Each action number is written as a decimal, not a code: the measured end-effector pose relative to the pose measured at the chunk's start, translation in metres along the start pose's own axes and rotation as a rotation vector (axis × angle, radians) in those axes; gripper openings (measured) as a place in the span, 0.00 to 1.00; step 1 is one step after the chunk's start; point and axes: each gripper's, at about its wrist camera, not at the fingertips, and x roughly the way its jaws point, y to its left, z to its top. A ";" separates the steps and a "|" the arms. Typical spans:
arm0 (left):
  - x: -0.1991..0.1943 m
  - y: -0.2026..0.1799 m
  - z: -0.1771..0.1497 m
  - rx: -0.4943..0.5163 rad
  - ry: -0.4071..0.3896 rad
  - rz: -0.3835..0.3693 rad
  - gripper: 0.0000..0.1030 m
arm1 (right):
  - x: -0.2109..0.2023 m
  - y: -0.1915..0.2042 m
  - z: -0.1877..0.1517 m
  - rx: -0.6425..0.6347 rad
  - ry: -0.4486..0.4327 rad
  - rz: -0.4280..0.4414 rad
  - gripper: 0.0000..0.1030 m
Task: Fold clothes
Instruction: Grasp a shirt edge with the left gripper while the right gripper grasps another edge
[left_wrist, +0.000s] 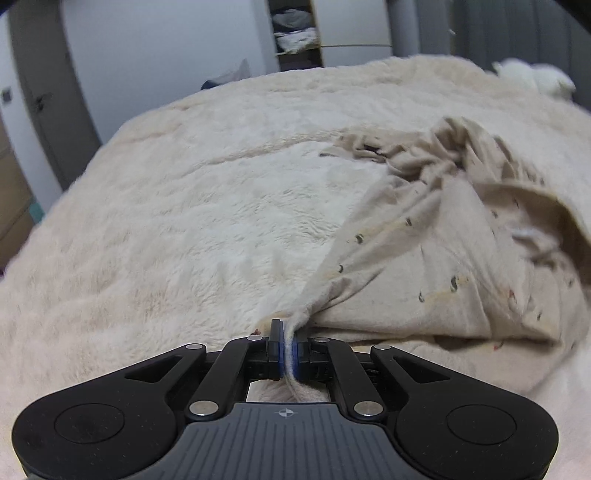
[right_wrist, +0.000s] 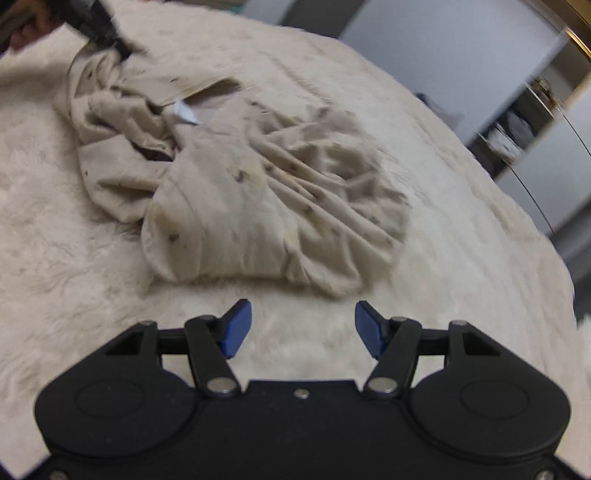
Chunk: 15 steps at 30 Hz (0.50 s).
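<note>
Soft beige woven cloth garment (left_wrist: 436, 236), matt and heavily creased, sprinkled with small dark printed flecks; a white label (right_wrist: 184, 112), possibly paper or satin, shows near its collar. Beneath the garment, a cream blanket (left_wrist: 207, 221) of long, fluffy pile, matt throughout. Left gripper (left_wrist: 287, 347) and right gripper (right_wrist: 303, 325): matt black plastic linkages with bright, smooth metal pivot pins; blue pads (right_wrist: 234, 328) of dull rubbery finish. Beyond the blanket, smooth pale wardrobe panels (left_wrist: 162, 40), faintly glossy.

One garment (left_wrist: 443, 236), two tongs (left_wrist: 288, 347)
</note>
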 end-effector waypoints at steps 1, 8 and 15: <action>-0.001 -0.001 0.000 0.005 -0.001 -0.003 0.04 | 0.007 0.004 0.004 -0.039 0.002 -0.003 0.58; -0.003 0.007 0.000 -0.026 -0.004 -0.057 0.04 | 0.034 0.027 0.025 -0.109 0.022 -0.008 0.24; -0.046 0.020 0.009 -0.054 -0.195 -0.222 0.13 | 0.000 0.050 0.032 -0.109 -0.125 -0.097 0.03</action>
